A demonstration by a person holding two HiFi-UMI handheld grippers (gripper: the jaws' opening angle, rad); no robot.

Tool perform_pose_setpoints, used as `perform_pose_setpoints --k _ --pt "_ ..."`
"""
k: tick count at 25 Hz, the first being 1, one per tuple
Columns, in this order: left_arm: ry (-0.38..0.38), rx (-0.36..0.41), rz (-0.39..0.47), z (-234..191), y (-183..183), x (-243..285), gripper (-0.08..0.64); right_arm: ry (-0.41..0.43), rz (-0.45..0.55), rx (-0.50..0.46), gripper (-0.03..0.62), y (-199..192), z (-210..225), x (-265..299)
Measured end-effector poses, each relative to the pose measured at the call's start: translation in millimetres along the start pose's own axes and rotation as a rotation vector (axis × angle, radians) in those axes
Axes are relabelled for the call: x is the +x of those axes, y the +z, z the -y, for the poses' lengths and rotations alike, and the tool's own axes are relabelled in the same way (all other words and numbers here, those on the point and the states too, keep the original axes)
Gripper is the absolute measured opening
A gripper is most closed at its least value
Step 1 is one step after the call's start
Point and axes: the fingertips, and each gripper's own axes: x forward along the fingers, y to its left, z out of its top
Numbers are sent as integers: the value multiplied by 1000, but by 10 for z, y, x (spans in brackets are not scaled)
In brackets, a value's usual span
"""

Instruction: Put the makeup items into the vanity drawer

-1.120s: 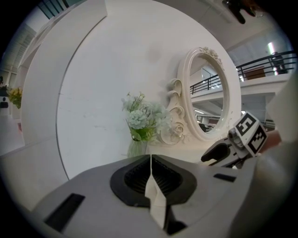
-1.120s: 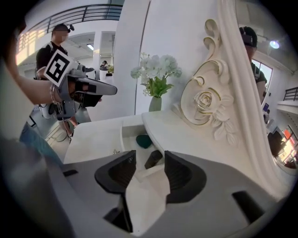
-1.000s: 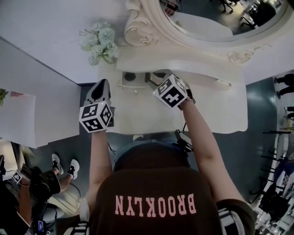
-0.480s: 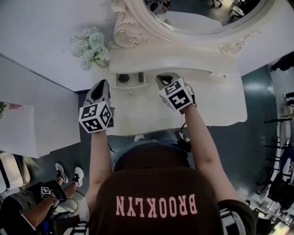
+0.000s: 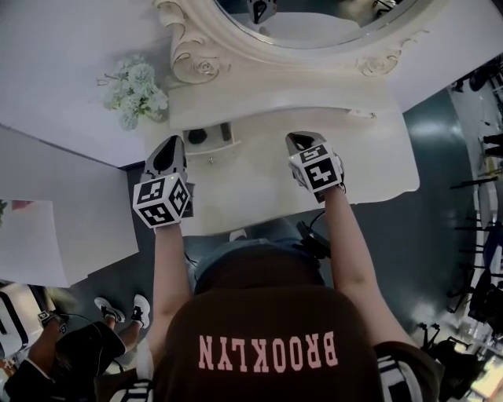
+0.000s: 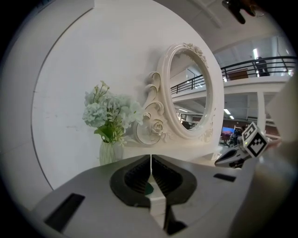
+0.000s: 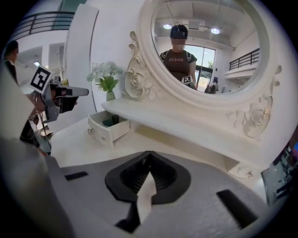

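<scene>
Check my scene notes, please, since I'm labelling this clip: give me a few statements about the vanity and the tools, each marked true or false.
The drawer is open. True.
The drawer is empty. False: small items lie in it.
The right tool grips a makeup item. False: its jaws are together on nothing.
The left tool stands wide open. False: its jaws are together.
The flowers stand left of the mirror. True.

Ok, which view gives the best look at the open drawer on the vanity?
The right gripper view: the drawer sits unobstructed, open, showing its front, side wall and the items inside. The head view shows the drawer small, from above, with dark shapes in it. The left gripper view does not show it.
</scene>
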Motion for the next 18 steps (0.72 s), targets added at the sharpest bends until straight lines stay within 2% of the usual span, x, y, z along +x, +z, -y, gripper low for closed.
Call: perform_pose_setpoints --k 5,7,10,18 --pt "-3 -6 -16 24 -93 16 8 -40 -53 40 11 -297 130 -6" --pt "-1 -9 -25 20 -138 16 8 -36 -78 46 97 -406 121 10" --pt "0 -12 -37 17 -208 27 9 -36 -104 57 150 -557 112 51" --pt "0 -12 -79 41 -398 33 8 -42 -158 110 186 -873 123 152"
